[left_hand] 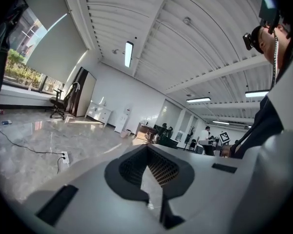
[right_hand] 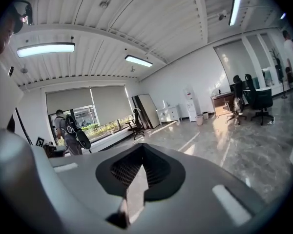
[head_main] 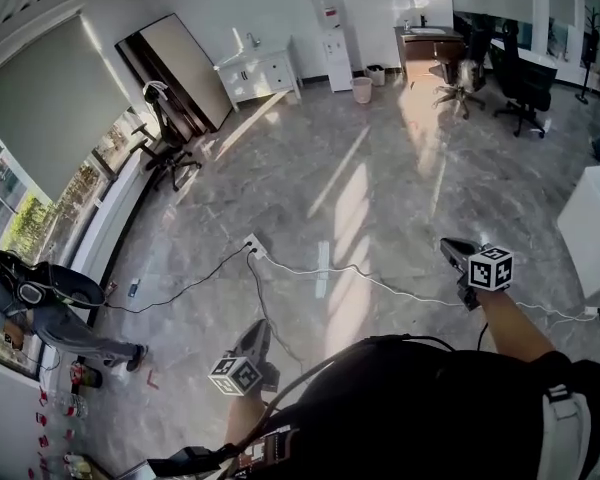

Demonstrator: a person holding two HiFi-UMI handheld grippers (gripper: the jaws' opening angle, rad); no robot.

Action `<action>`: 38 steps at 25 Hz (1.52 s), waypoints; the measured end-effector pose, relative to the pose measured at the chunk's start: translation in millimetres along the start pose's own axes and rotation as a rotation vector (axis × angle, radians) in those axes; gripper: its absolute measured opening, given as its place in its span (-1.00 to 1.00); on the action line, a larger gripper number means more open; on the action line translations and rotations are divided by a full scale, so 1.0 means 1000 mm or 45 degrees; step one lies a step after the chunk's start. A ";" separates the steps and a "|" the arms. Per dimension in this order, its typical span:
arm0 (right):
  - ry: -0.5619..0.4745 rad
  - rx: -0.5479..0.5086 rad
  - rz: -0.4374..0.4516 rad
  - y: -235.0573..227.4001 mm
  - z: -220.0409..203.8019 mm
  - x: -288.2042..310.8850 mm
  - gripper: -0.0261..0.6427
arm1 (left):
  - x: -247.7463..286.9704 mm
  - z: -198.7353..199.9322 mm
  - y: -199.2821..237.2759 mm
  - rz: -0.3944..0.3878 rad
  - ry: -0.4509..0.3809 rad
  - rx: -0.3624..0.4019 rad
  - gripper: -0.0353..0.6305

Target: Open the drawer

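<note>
Drawer unit (head_main: 260,74): a low white cabinet against the far wall, well apart from both grippers. Its fronts look flush, and nothing inside it can be seen.

Left gripper (head_main: 259,328), low centre in the head view: the jaws are closed tip to tip with nothing between them, as its own view confirms (left_hand: 147,148). Right gripper (head_main: 452,249), held out on the extended arm: the jaws are likewise pressed together and empty (right_hand: 142,147). Both point across the room toward the far wall.

Just ahead of the grippers lies a white power strip (head_main: 255,247) on the marble floor (head_main: 380,188). Dark and white cables (head_main: 380,283) trail from it to either side, crossing the path between the grippers and the cabinet.

Beyond the cables the floor is open up to the far wall. To the right of the drawer unit stand a water dispenser (head_main: 333,46) and a pale waste bin (head_main: 362,90), whose contents are not visible. Further right are a brown desk (head_main: 428,48) and dark office chairs (head_main: 520,83).

Lateral limits: the corner of a white table (head_main: 592,230) at the right edge; at the left, the window wall, where a person (head_main: 40,313) stands.
</note>
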State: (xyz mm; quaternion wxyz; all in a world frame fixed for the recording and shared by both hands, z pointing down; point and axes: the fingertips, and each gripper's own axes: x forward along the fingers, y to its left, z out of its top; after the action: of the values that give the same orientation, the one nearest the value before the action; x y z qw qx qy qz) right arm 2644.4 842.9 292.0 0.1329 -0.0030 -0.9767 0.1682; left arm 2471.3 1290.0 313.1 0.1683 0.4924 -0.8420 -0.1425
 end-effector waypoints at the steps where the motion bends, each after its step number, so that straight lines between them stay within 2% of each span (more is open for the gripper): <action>1: -0.002 -0.014 0.011 -0.016 0.009 0.002 -0.92 | 0.016 0.001 -0.010 0.002 -0.010 0.003 -0.92; 4: -0.011 -0.025 0.029 -0.062 0.029 0.006 -0.92 | 0.064 -0.001 -0.037 -0.001 -0.038 -0.017 -0.92; 9: 0.002 -0.025 0.034 -0.120 0.036 0.006 -0.92 | 0.127 -0.011 -0.076 -0.043 -0.006 0.023 -0.92; 19: 0.031 0.016 -0.013 -0.195 0.031 0.005 -0.92 | 0.219 -0.017 -0.100 -0.096 0.077 0.024 -0.92; 28: 0.039 0.010 -0.119 -0.218 0.053 0.053 -0.92 | 0.312 0.002 -0.060 -0.245 0.150 0.002 -0.92; 31: -0.001 0.025 -0.210 -0.233 0.078 0.081 -0.92 | 0.355 0.027 -0.028 -0.311 0.153 0.000 -0.92; 33: -0.022 0.082 -0.269 -0.243 0.095 0.106 -0.92 | 0.387 0.050 -0.006 -0.340 0.159 0.000 -0.92; 38: -0.023 0.064 -0.306 -0.234 0.127 0.179 -0.92 | 0.441 0.091 0.051 -0.425 0.179 0.027 -0.92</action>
State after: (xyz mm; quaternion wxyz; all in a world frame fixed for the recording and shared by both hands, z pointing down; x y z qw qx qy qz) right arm 2447.9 589.9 300.0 0.1434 0.1189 -0.9667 0.1754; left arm 2190.2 934.3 314.5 0.1956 0.6358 -0.7362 -0.1246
